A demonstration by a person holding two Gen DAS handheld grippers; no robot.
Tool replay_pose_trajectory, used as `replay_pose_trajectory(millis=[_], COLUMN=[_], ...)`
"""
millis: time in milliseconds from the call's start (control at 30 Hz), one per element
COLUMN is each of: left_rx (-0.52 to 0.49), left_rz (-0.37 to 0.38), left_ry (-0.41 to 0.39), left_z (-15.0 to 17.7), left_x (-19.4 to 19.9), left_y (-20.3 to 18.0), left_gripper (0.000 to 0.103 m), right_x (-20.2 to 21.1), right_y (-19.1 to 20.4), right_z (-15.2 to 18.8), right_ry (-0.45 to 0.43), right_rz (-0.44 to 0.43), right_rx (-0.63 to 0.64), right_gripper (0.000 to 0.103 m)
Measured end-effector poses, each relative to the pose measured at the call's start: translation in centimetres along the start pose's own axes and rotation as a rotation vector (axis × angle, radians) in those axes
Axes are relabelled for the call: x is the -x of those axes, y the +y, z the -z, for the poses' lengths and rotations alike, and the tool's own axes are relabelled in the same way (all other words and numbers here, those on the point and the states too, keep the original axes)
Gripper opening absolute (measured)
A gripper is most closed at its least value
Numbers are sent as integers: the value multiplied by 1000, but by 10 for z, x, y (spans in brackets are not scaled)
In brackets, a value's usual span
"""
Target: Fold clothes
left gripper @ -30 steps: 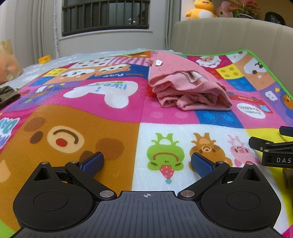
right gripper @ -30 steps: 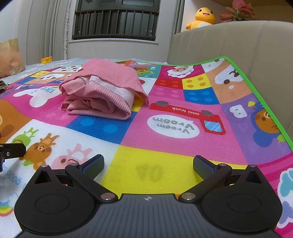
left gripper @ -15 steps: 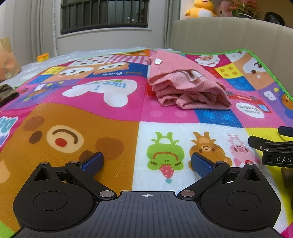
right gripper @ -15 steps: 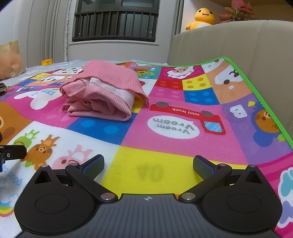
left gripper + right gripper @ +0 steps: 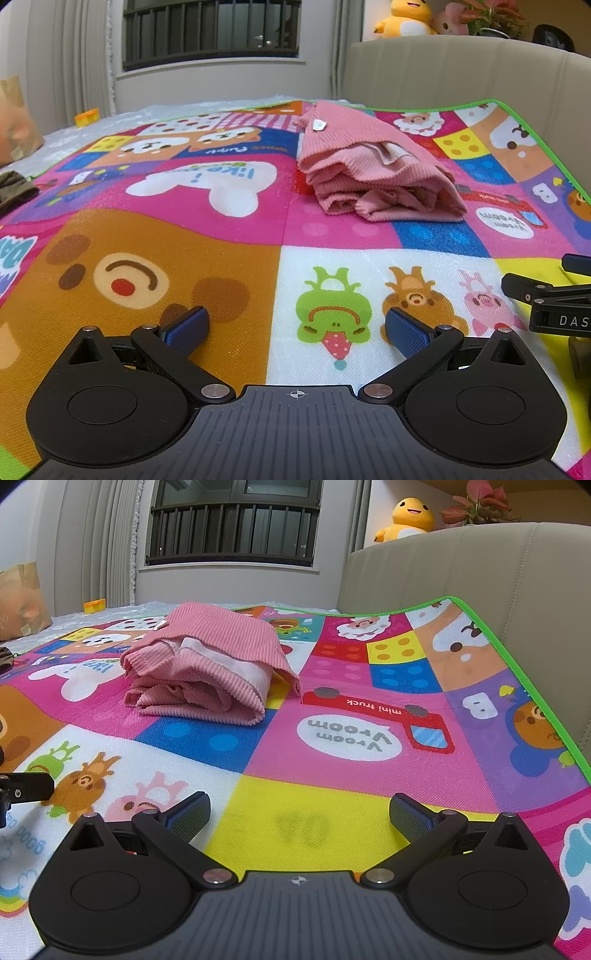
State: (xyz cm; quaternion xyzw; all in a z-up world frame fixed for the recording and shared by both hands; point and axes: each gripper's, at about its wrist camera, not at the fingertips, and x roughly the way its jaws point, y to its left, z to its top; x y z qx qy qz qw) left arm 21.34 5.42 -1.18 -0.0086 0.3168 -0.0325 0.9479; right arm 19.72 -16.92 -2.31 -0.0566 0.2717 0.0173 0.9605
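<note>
We see the left gripper (image 5: 295, 328) low over the mat (image 5: 207, 266), fingers spread wide with nothing between them; its blue pads (image 5: 186, 328) sit above the brown bear patch and the frog patch. The right gripper (image 5: 299, 810) is likewise low over the mat (image 5: 369, 760), fingers spread and empty, above the yellow square.

The pink garment (image 5: 373, 173) lies folded in a bundle on the mat, ahead of both grippers and well apart from them. From the left wrist it sits ahead and to the right, with a small white tag on its upper layer. From the right wrist the garment (image 5: 207, 672) sits ahead and to the left, showing a paler lining at the fold edge and stacked ribbed layers at its near end.

Part of the right gripper (image 5: 546, 299) shows at the right edge of the left wrist view; a bit of the left gripper (image 5: 26, 788) shows at the left edge of the right wrist view.

Background: a beige headboard (image 5: 461, 565) behind the mat, a yellow plush (image 5: 410, 517) on top of it, a barred window (image 5: 232, 535), a paper bag (image 5: 20, 598) at far left, and a dark cloth (image 5: 13, 190) at the mat's left edge.
</note>
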Motion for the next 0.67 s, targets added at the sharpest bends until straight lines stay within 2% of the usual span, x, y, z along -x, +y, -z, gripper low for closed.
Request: replay_pose_trajectory(millis=[667], left_rx=[5], left_rz=[8], left_ry=[-15], left_z=[1], left_x=[1], left_y=[1], left_gripper=[103], right_x=[-1], right_y=[0], right_z=[0], right_ry=[0], right_rz=[-2], right_rx=[-4], right_gripper=[103])
